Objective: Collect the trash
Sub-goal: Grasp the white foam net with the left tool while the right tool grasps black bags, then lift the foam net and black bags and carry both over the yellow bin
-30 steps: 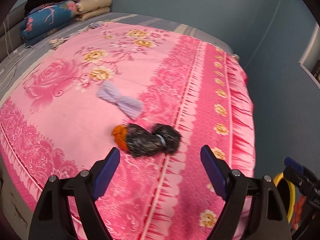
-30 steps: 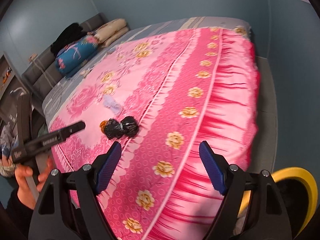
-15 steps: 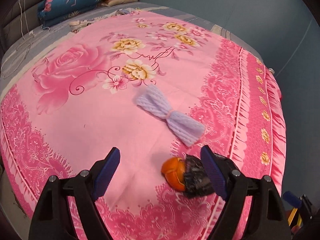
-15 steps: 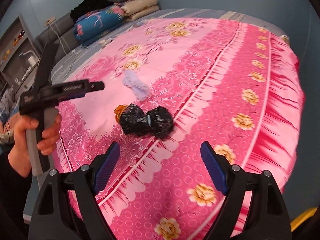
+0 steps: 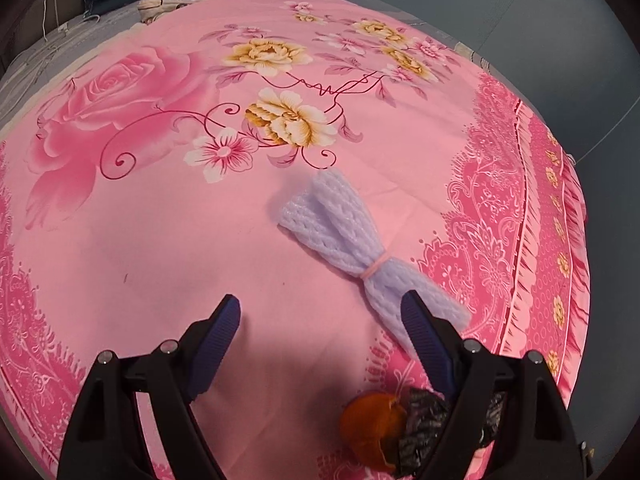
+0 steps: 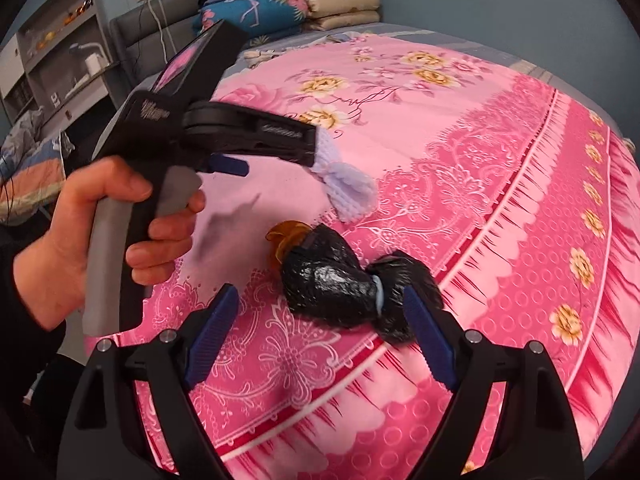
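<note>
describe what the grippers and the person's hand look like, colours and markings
Both grippers, left and right, have black angular plastic arms with silver rivets and ribbed blue jaw pads. The left one's body bears pale lettering and a grey handle. The bare hand shows a black sleeve.

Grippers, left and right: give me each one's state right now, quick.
Left gripper: open, holding nothing, hovering beside the purple foam net.
Right gripper: open, holding nothing, just in front of the black bag bundle.
</note>
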